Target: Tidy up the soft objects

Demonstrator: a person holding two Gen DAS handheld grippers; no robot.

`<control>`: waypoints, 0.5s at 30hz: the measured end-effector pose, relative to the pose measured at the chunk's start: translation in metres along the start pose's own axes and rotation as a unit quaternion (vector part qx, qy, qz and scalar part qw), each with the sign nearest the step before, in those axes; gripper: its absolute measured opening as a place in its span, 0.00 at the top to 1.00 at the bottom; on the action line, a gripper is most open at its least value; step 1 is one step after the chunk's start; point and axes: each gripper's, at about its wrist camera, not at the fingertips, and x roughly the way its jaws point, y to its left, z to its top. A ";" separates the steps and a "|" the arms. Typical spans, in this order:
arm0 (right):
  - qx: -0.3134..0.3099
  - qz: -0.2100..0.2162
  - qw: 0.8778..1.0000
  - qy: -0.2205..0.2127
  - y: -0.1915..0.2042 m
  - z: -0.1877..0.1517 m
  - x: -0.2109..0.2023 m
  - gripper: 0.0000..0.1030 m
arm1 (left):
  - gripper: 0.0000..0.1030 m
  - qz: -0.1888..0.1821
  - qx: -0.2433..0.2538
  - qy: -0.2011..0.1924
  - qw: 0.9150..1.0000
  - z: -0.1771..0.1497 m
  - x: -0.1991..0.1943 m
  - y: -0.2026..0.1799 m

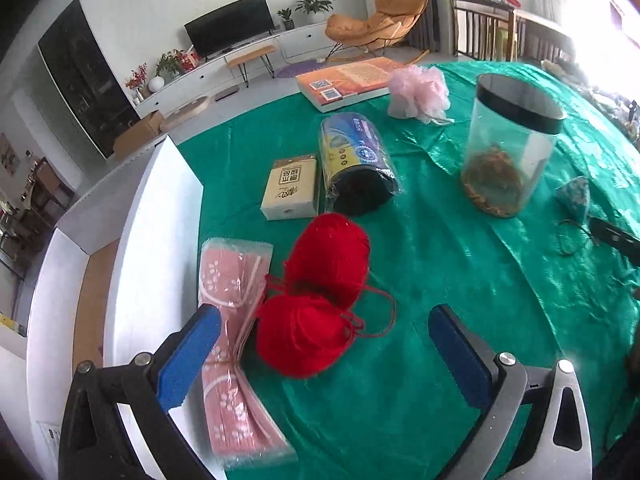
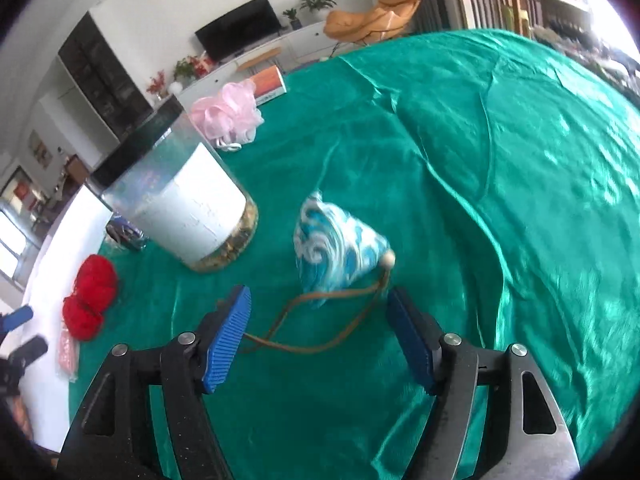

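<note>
Both claws [image 1: 324, 356] [image 2: 318, 336] gape empty; lidded clear jar [image 1: 508, 148] holds brownish bits at its bottom.

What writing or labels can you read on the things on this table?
Tissue pack: large Chinese characters printed on top, seen upside down, too unclear to quote.
Dark roll: blue and yellow wrapper with print and round badges, too blurred to read.
Book: two QR codes and fine text on the cover, too small to read.
Jar: white label, no print visible.
No words can be quoted with certainty.
</note>
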 end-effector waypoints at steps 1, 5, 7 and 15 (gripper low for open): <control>0.011 0.001 1.000 0.000 -0.003 -0.001 -0.005 0.26 | 0.01 0.002 0.007 0.009 1.000 0.003 0.003 -0.002; 0.001 0.000 1.000 -0.002 -0.002 0.001 -0.004 0.26 | 0.06 0.063 0.050 0.044 0.996 0.008 0.048 -0.018; -0.004 -0.002 1.000 0.001 -0.003 0.003 0.000 0.24 | 0.36 0.060 0.042 0.058 0.996 0.006 0.058 -0.017; 0.014 0.017 1.000 -0.005 -0.011 -0.001 0.001 0.24 | 0.42 -0.094 -0.074 0.028 0.992 0.014 0.012 -0.012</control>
